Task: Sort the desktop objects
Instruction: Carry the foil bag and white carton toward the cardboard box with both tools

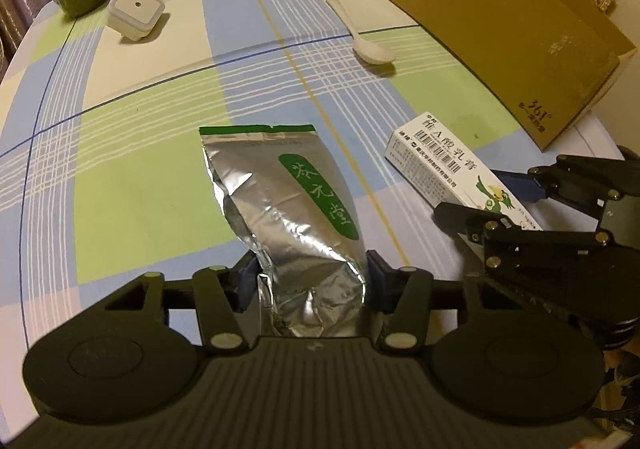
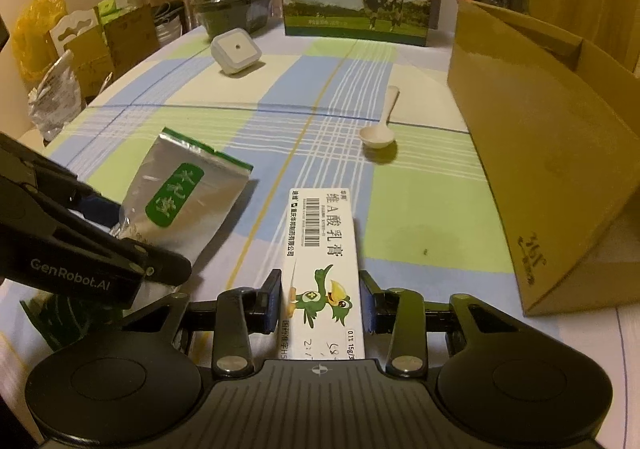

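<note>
- left gripper (image 1: pixel 310 281): its blue pads pinch the crumpled lower end of the silver foil pouch with a green label (image 1: pixel 288 209), low on the bag so the stiff sealed top points away across the table.
- right gripper (image 2: pixel 320 307): its jaws flank the white carton with a green cartoon bird (image 2: pixel 324 273); the left pad touches its long edge, the right shows a sliver of gap, so grip is uncertain.
- both items lie on the checked blue-green tablecloth (image 2: pixel 420 209), side by side.
- the open brown cardboard box (image 2: pixel 560 153) stands to the right, probably the sorting destination.
- white ceramic spoon (image 2: pixel 380 129) and white square plug-in device (image 2: pixel 236 51) lie farther off, untouched.
</note>
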Motion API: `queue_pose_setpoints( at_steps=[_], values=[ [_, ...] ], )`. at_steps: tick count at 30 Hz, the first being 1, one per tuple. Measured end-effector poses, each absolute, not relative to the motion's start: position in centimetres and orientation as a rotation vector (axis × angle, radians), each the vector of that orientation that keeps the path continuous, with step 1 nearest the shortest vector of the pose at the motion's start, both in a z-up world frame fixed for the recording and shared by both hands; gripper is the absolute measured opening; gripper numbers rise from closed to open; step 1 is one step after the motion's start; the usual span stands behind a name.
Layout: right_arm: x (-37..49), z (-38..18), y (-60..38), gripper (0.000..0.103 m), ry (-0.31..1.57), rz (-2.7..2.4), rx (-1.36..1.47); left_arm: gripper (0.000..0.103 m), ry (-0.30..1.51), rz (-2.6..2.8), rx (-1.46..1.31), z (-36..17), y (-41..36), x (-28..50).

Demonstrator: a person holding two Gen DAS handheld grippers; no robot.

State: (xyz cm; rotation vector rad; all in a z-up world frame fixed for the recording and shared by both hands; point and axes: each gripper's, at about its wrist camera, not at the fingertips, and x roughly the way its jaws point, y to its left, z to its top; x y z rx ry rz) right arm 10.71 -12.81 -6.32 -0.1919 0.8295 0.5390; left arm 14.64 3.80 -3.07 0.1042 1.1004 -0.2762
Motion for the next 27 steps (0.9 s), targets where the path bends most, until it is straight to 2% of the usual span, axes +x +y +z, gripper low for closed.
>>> queue_pose_setpoints(
  at_steps=[27],
  values=[
    [6.9, -0.8, -17.4, 0.036, 0.788, 0.471, -0.102, 0.048, 1.071, -0.31, 0.055, 1.3, 1.3, 10.1]
  ],
)
